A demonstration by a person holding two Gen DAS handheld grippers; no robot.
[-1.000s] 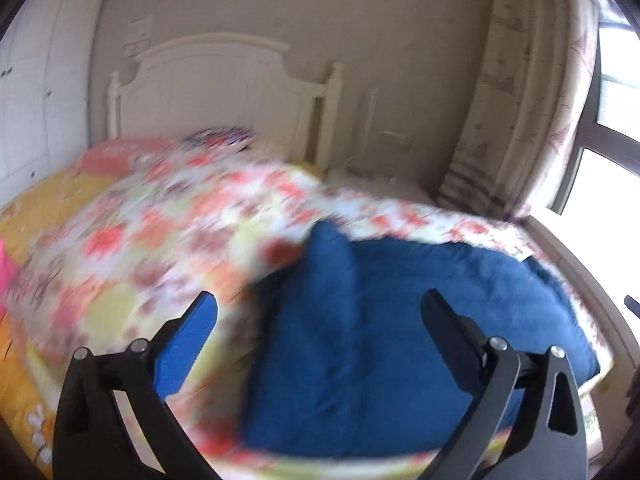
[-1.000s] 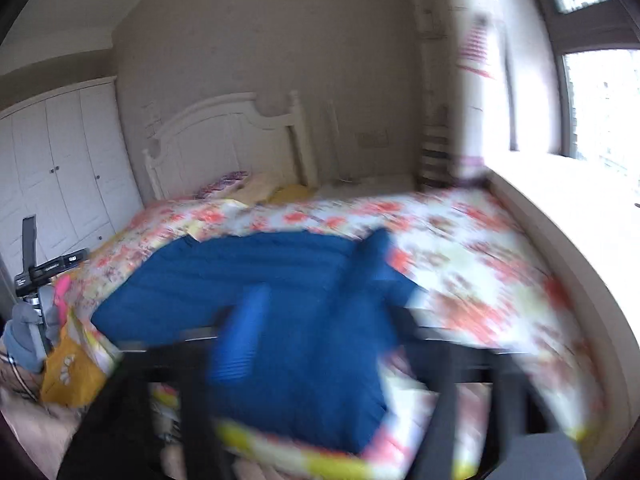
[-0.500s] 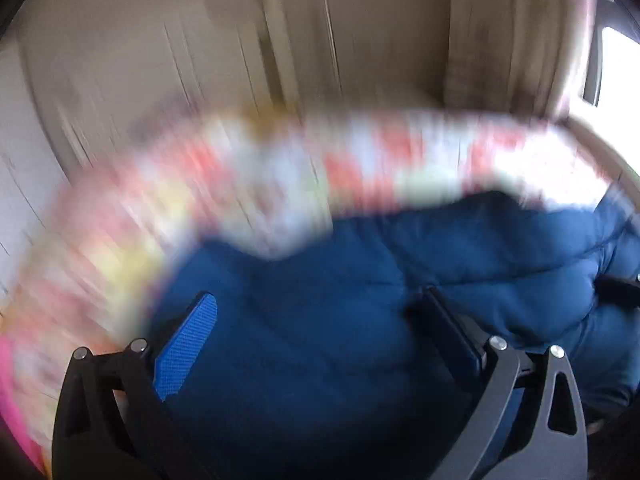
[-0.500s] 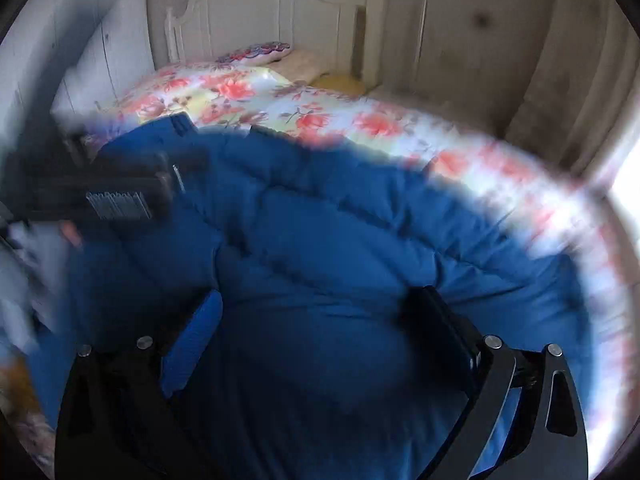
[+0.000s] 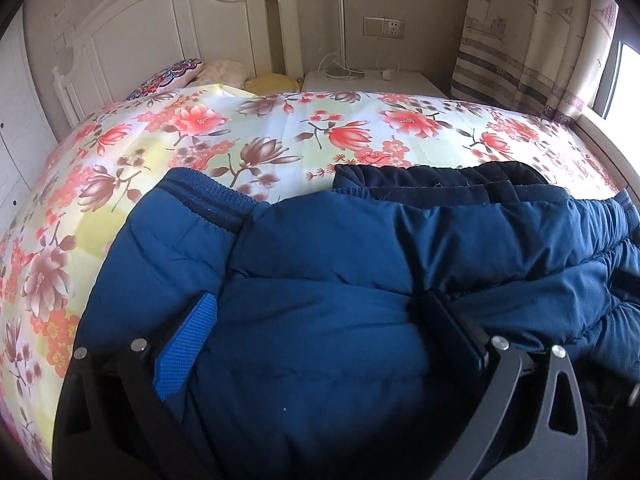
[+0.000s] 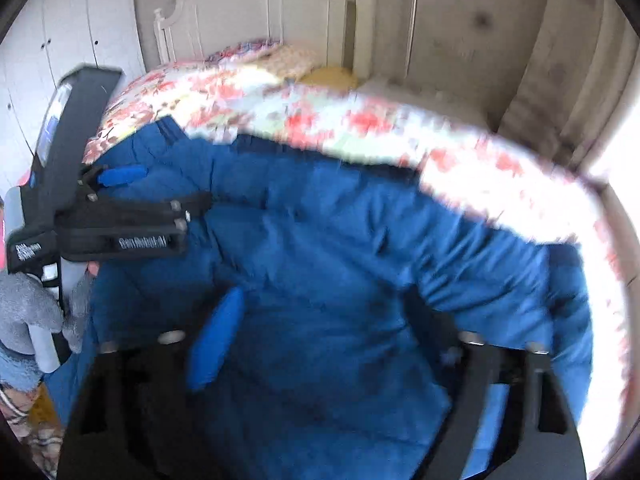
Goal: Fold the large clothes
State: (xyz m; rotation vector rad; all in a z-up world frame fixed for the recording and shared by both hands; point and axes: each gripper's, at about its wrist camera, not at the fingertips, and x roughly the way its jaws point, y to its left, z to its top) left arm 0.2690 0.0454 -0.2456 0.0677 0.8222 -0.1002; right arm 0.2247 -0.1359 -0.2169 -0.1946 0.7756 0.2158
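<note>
Left claw (image 5: pixel 320 324), seen from its own wrist camera, pitched steeply down onto a padded blue jacket (image 5: pixel 328 280); its two fingers stand apart, the blue ribbed pad (image 5: pixel 188 344) on one side and the dark finger on the other, with a puffy quilted bulge of the jacket between them, pressed by neither. Right claw (image 6: pixel 320 328), likewise tilted downward over the same jacket (image 6: pixel 340 260), has just been closing; jacket fabric lies between its fingers, but motion blur hides whether the pads press it, so its grip cannot be told. In the right wrist view the left claw (image 6: pixel 172 188) appears at the left edge, held by a hand in a grey glove (image 6: pixel 28 316). The jacket, of smooth quilted cloth with a ribbed knit cuff (image 5: pixel 208 200) and darker lining at its far edge, lies spread on the bed's floral cover (image 5: pixel 280 136), before a white panelled headboard (image 5: pixel 160 24).
</note>
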